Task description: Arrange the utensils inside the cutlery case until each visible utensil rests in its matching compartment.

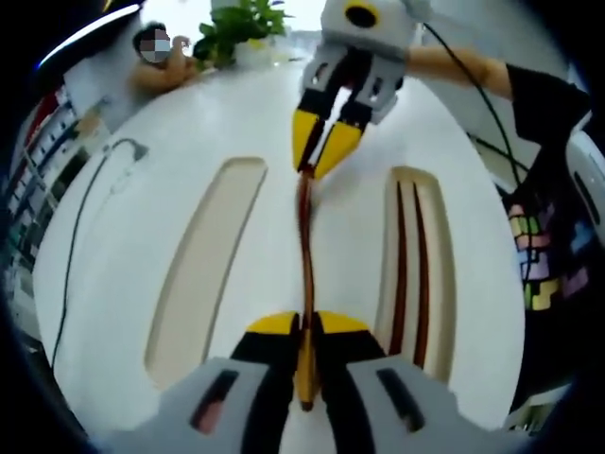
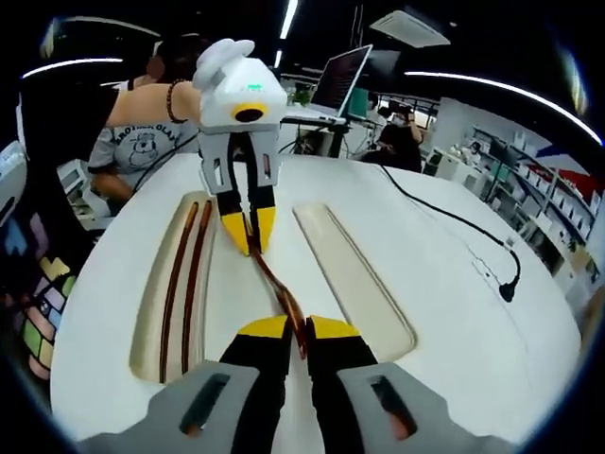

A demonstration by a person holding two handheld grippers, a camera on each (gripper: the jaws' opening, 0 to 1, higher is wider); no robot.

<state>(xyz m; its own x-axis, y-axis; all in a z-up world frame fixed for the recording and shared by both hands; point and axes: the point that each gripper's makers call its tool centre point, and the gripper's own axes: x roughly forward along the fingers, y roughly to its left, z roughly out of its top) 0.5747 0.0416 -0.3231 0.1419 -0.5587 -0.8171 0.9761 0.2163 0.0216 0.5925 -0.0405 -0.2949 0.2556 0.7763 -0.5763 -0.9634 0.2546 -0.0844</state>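
1. My left gripper [image 1: 306, 326] had its yellow-tipped fingers [image 1: 274, 324] pressed in on one end of a long brown utensil [image 1: 306, 248], whose tip showed between the black jaws lower down in the left gripper view.
2. My right gripper [image 1: 326, 142] pinched the far end of that same utensil, its yellow tips meeting around it at the top of the left gripper view.
3. In the right gripper view the picture was mirrored: the right gripper [image 2: 299, 328] gripped the utensil [image 2: 275, 275] near the bottom, and the left gripper [image 2: 248, 230] clamped the other end further up.
4. The utensil ran as a thin, slightly wavy brown strip from one gripper to the other, over the white middle band of the cutlery case [image 1: 170, 189]. Whether it touched the surface or hung just above it, I could not tell.
5. The case was a wide white oval with two long beige compartments, one on either side of the utensil.
6. The compartment [image 1: 430, 236] on the right of the left gripper view held a pair of dark brown chopsticks [image 1: 409, 274] lying side by side along its length. In the right gripper view those chopsticks [image 2: 181, 284] lay in the compartment to the left.
7. The other compartment [image 1: 203, 265] showed bare beige bottom; in the right gripper view it [image 2: 352, 279] lay to the right.
8. A black cable [image 2: 454, 222] trailed across the white surface beyond the case.
9. A green plant [image 1: 241, 28] stood past the far edge, with a person seated beside it.
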